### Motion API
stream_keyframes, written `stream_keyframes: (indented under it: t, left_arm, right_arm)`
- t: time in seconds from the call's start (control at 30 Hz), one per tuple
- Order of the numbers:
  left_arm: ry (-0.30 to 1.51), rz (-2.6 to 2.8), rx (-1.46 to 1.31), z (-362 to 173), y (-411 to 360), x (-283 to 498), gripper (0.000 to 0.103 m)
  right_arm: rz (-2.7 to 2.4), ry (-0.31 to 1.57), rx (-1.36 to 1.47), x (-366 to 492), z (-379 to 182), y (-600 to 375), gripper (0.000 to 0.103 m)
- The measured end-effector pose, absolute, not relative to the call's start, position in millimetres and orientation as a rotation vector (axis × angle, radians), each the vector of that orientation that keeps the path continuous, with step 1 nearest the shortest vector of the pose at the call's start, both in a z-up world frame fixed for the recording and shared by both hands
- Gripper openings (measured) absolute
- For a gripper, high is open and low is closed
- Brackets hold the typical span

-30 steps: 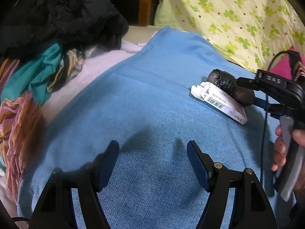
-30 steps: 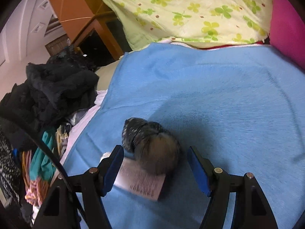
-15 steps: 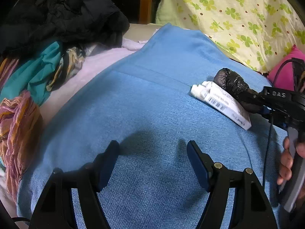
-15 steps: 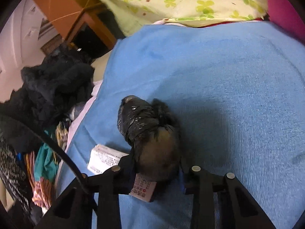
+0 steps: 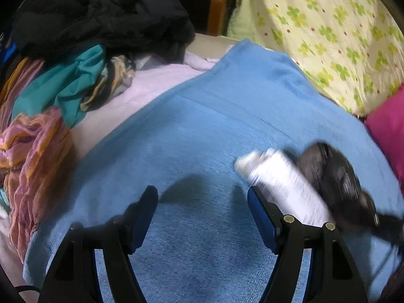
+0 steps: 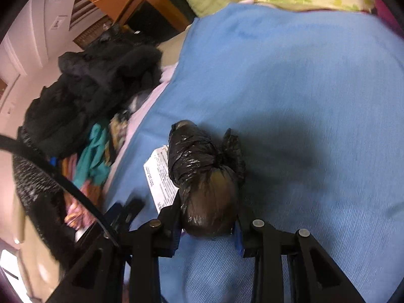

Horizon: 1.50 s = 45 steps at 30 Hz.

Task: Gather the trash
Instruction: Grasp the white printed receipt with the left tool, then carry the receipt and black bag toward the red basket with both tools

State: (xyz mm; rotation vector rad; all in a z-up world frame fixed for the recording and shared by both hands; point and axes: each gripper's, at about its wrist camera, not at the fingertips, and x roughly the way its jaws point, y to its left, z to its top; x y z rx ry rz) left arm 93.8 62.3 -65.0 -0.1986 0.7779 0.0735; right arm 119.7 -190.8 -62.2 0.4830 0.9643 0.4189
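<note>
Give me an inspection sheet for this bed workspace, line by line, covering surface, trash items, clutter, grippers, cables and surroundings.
Surface: blue knitted blanket over a pale pink sheet.
Job's things: knotted black plastic trash bag, clamped; white printed cardboard box beside it, touching.
Clutter: black garment heap, teal cloth, pink-orange scarf.
Grippers: right gripper shut on the bag, having just closed; left gripper open, empty.
Cables: black cable at the right gripper.
Surroundings: clover-print quilt, magenta cushion, wooden cabinet.
</note>
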Motion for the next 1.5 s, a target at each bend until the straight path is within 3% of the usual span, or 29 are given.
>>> stream_keyframes:
  t: [0.4, 0.5, 0.87, 0.9, 1.03, 1.5]
  left_arm:
    - [0.665, 0.015, -0.209, -46, 56, 73, 0.074]
    - [0.653, -0.039, -0.164, -44, 40, 66, 0.084]
    - [0.797, -0.080, -0.113, -66, 23, 70, 0.085]
    - [0.795, -0.074, -0.114, -66, 24, 69, 0.083]
    - [0.807, -0.095, -0.130, -69, 27, 69, 0.048]
    - [0.731, -0.206, -0.033, -26, -7, 2, 0.046]
  right_arm:
    - [0.436, 0.889, 0.519, 2, -33, -218, 0.035]
    - [0.279, 0.831, 0.428, -18, -23, -237, 0.035]
    - [0.122, 0.811, 0.482, -27, -23, -288, 0.035]
    - [0.124, 0.805, 0.485, -27, -22, -288, 0.035]
    - [0.146, 0.751, 0.490, -28, -13, -286, 0.035]
    - [0.122, 0.532, 0.418, -100, 29, -285, 0.035]
